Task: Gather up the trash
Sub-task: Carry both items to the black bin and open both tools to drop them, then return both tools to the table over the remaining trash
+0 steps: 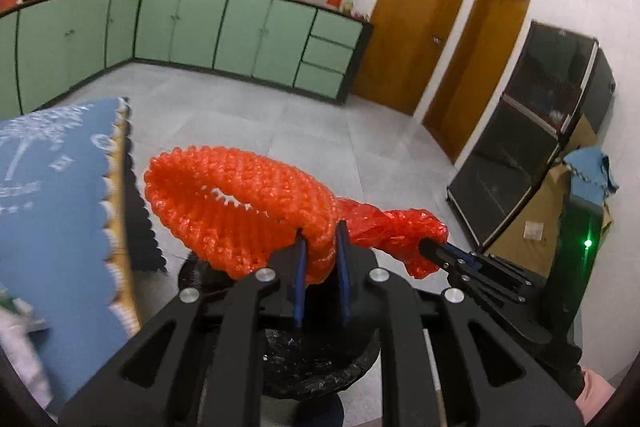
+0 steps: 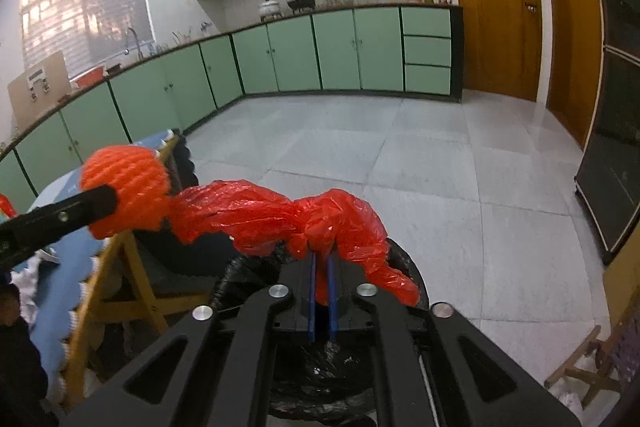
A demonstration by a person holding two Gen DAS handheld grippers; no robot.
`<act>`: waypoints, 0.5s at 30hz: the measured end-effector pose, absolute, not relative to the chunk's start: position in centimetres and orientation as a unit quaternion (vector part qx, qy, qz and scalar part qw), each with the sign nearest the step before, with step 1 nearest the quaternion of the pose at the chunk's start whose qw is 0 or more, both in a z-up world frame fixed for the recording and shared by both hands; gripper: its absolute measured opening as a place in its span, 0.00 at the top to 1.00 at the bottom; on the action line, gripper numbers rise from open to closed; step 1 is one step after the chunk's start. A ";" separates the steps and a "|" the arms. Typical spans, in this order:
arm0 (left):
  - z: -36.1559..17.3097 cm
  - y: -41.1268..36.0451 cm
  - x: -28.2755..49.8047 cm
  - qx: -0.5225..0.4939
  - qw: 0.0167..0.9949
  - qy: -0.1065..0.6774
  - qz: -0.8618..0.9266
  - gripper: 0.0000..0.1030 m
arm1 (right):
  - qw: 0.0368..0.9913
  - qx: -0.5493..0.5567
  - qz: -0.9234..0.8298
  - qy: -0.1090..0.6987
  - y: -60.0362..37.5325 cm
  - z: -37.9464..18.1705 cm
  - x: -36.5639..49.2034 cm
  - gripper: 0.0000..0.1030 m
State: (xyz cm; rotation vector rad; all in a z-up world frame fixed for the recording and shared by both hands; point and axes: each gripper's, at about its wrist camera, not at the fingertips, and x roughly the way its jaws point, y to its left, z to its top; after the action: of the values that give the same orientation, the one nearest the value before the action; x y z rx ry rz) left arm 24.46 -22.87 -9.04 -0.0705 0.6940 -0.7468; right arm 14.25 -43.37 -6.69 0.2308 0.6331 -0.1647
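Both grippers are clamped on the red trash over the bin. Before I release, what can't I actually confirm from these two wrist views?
- Black-lined bin: both views show only slivers of rim; gripper bodies and the red plastic bag cover its opening, so fill level is unknown.
- Red foam net: whether it is tied to the bag; the left gripper covers the junction.
- Bag contents: opaque, crumpled plastic.
- Right gripper: grip depth hidden by bag folds.
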 end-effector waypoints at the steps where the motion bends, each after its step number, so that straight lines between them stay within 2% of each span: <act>1: -9.7 -23.2 24.9 -0.032 0.867 0.339 -0.363 0.84 | 0.939 0.116 -0.078 0.315 -43.6 -7.0 14.6 0.90; 3: -11.0 -24.3 25.6 -0.028 0.860 0.353 -0.367 0.71 | 0.936 0.122 -0.073 0.321 -44.3 -7.6 15.2 0.86; 5: -11.8 -24.5 26.3 -0.027 0.855 0.363 -0.369 0.62 | 0.932 0.129 -0.072 0.330 -45.1 -8.3 15.7 0.75; 8: -12.4 -25.1 27.3 -0.032 0.848 0.381 -0.366 0.60 | 0.930 0.135 -0.073 0.332 -46.2 -8.7 15.6 0.73; 10: -12.1 -25.0 27.5 -0.043 0.843 0.386 -0.371 0.55 | 0.931 0.136 -0.076 0.329 -46.5 -8.4 15.3 0.72; 15: -10.0 -24.5 26.7 -0.045 0.850 0.368 -0.373 0.51 | 0.936 0.139 -0.086 0.312 -47.2 -7.0 14.3 0.72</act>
State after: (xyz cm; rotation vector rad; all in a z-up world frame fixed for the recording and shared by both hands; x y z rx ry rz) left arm 26.69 -24.45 -10.02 -0.0943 0.7751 -0.7858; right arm 14.30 -47.25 -6.98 0.2838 0.6375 -0.1763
